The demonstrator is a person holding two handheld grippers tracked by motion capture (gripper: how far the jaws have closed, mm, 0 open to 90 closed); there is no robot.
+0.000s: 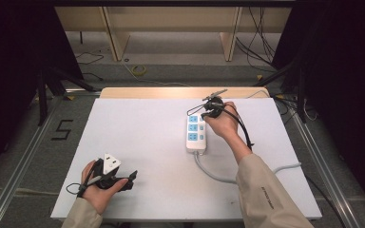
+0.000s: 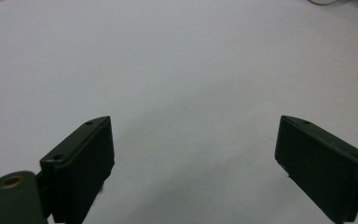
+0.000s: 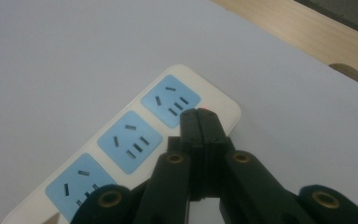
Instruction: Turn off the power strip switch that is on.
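Two grippers work over a white table [image 1: 142, 142] in the high view. At the centre right of that frame lies a white power strip [image 1: 196, 134] with three blue socket faces in a row, its long axis running up and down the picture. Its pale cable [image 1: 214, 173] curls from the lower end toward the lower right and passes under the person's right sleeve [image 1: 266, 194]. The right gripper [image 1: 210, 108] sits at the upper end of the strip, tipped down onto it. In the right gripper view its jaws are pressed together with nothing between them, and their tips [image 3: 199, 116] rest at the end of the strip [image 3: 135, 149], beside the blue socket [image 3: 170, 100] farthest up the frame; a small red spot shows right at the tips, too small to make out. A strip of bare wood with a round hole [image 3: 349, 74] edges the upper right of that view.

At the lower left of the high view the left gripper [image 1: 132, 179] rests low on the table, well apart from the strip. In the left gripper view its jaws stand wide apart over bare white table [image 2: 177, 70], holding nothing. Nothing lies between the two grippers. Beyond the table's top edge, cables trail over the floor [image 1: 171, 71], and a black "5" [image 1: 62, 129] marks the floor at the left.
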